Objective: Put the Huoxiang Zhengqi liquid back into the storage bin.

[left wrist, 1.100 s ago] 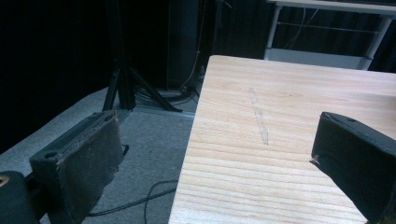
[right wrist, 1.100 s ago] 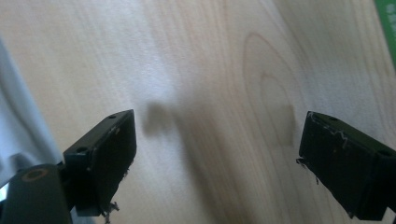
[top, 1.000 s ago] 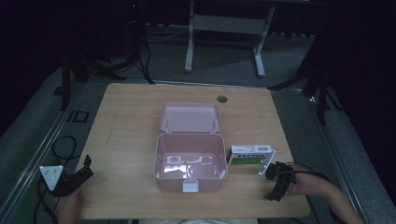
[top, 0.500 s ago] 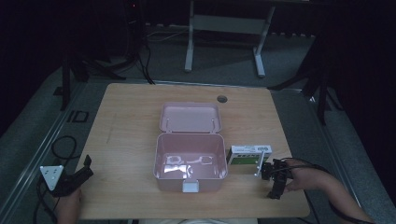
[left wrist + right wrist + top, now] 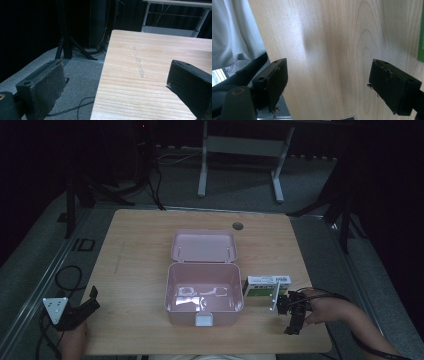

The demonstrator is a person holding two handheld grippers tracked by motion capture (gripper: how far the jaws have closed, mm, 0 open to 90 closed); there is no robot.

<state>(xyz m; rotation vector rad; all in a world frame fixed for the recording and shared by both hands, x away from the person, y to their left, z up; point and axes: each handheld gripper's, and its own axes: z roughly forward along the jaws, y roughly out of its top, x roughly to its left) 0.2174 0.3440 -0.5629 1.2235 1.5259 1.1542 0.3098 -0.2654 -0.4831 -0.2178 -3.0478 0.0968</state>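
A dark room with stand legs and cables on grey carpet surrounds a light wooden table (image 5: 145, 250), seen from above the person's side. At the table's centre stands a pink box (image 5: 204, 292) with its hinged lid (image 5: 203, 246) thrown open toward the far side; the interior holds only pale reflections, and a white latch sits on the near wall. Just right of the box, close to its right wall and possibly touching it, lies a small green-and-white carton (image 5: 266, 285), flat on the table.

Right gripper (image 5: 292, 317): near the right front corner, just on the near side of the carton and not touching it. In the right gripper view its jaws stand wide with bare wood between them, a sliver of the carton's green edge (image 5: 421, 37) at the right margin. The jaws have just been closing a little, with nothing between them.

Left gripper (image 5: 80, 310): parked at the near left edge of the table, well apart from the box. The left gripper view shows its jaws wide and nothing gripped, one over the carpet, the other over the wood.

Step in hand, as judged: the approach to the carton, presumably for placing it in the open box. The next move calls for turning the right gripper's jaws toward the carton, straddling its narrow sides, closing firmly, then lifting clear of the box wall before moving left.
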